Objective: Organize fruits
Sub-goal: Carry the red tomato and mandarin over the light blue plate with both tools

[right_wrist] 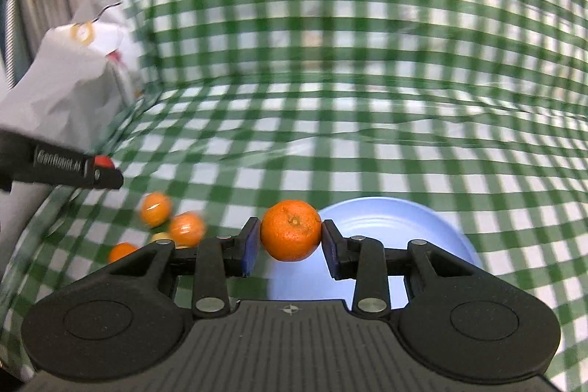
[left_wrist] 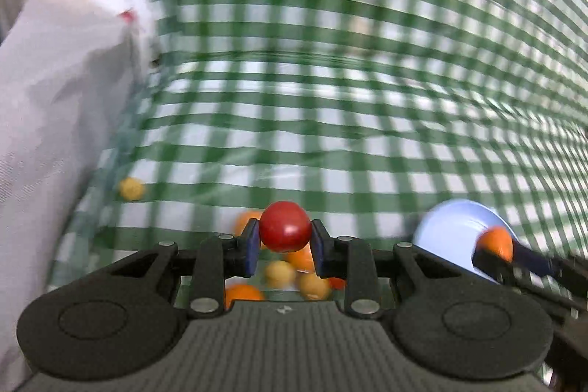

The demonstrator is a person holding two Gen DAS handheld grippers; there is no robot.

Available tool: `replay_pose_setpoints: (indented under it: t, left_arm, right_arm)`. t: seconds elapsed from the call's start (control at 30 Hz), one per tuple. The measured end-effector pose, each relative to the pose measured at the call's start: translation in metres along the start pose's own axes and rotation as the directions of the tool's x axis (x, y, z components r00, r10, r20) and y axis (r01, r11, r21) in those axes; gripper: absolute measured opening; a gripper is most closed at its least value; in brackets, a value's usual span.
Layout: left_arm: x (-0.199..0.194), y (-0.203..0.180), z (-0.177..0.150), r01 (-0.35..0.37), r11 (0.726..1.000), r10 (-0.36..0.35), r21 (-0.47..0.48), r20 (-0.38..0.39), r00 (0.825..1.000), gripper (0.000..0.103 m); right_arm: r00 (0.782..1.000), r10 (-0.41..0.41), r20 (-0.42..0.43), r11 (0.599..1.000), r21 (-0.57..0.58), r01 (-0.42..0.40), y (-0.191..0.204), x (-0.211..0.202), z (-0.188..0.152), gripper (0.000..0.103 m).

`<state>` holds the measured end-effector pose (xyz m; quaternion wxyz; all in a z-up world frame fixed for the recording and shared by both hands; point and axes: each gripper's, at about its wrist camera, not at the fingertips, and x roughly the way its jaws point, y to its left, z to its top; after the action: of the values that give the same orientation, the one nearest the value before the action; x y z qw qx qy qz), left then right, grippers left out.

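Clamping a round glossy red fruit [left_wrist: 284, 226] between its blue pads, the left hand-held gripper [left_wrist: 283, 237] tilts down over the desk covered in green-and-white checked cloth [left_wrist: 330, 135], jaws narrowed to the fruit's width. Below it lie loose small orange citrus fruits [left_wrist: 242, 292] and pale yellow round fruits [left_wrist: 280, 273], with one more yellow fruit [left_wrist: 131, 189] off to the left. The right hand-held gripper [right_wrist: 290, 243] likewise angles downward, pinching a dimpled orange mandarin [right_wrist: 291, 231] over the near-left part of a pale blue round plate [right_wrist: 422, 226]. At far left stands a crumpled white paper bag [right_wrist: 70, 87]. Both views are blurred.
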<state>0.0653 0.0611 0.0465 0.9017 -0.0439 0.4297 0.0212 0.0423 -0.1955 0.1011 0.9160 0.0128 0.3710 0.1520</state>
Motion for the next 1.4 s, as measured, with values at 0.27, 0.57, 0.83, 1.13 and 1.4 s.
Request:
replay_pose_setpoints:
  t: [0.27,0.57,0.83,1.13,1.4]
  left_arm:
    - [0.012,-0.066,-0.015,0.104,0.987,-0.103,0.123,-0.014,0.995,0.032]
    - [0.024,-0.106,-0.031,0.169,0.962,-0.16,0.212,-0.059,0.985,0.032]
    - [0.03,-0.123,-0.04,0.183,0.95,-0.17,0.251,-0.072,0.983,0.032]
    - [0.032,-0.127,-0.037,0.193,0.947,-0.18,0.258,-0.075,0.981,0.032]
    - [0.031,-0.126,-0.037,0.199,0.945,-0.185,0.26,-0.077,0.98,0.032]
  right_arm:
    - [0.99,-0.132,-0.056,0.987,0.08,0.136,-0.051,0.003,-0.006,0.038]
    - [0.978,-0.181,-0.106,0.968,0.158,0.197,-0.083,0.002,-0.016,0.038]
    - [0.977,-0.184,-0.108,0.965,0.171,0.2,-0.091,0.003,-0.017,0.038]
    - [0.974,-0.193,-0.114,0.962,0.175,0.211,-0.09,0.006,-0.016,0.038]
    - [0.975,-0.191,-0.116,0.964,0.162,0.209,-0.089,0.007,-0.014,0.038]
